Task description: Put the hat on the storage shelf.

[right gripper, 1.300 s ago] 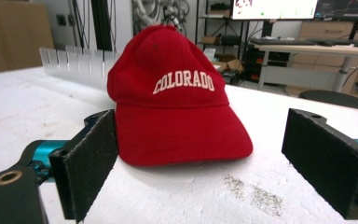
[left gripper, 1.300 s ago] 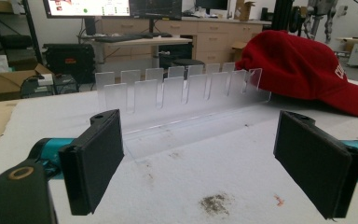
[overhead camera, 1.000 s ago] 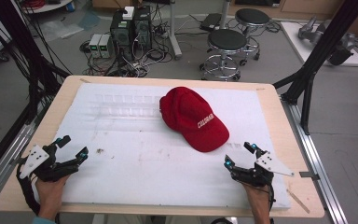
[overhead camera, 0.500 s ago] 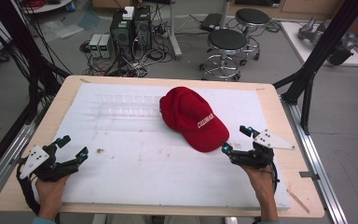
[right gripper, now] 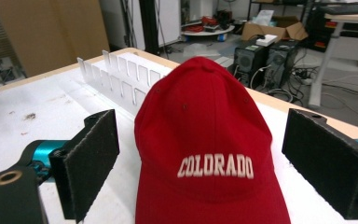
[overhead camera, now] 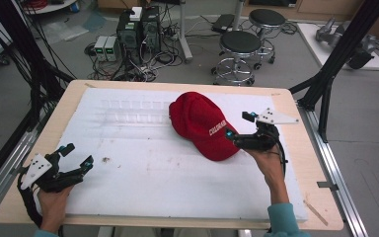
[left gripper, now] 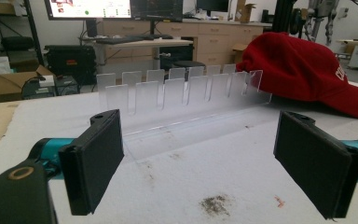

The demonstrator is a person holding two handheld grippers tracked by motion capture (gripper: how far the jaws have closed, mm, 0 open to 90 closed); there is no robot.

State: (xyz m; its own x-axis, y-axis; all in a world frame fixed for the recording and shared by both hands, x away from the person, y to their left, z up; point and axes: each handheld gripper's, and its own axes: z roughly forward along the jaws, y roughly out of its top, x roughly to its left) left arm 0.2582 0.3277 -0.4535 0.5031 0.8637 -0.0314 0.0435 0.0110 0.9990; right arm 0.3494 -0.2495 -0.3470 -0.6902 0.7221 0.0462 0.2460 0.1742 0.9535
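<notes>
The red cap (overhead camera: 201, 124) lay on the white foam sheet (overhead camera: 177, 187) that covered the worktop (overhead camera: 296, 163), right of centre and toward the far edge, its brim pointing to the near right. White letters reading COLORADO ran across its front panel. In the right gripper view the cap (right gripper: 205, 149) sat straight ahead between the two black jaws, which stood wide apart with nothing held. The right gripper (overhead camera: 239, 129) hovered just at the brim's right edge, gripped by the person's hand (overhead camera: 267, 165). Beside the cap's crown stood a clear plastic rack (left gripper: 182, 93) with a row of upright tabs. The left gripper (overhead camera: 77, 155) rested near the front left corner, well apart from the cap, its jaws also spread wide and empty.
</notes>
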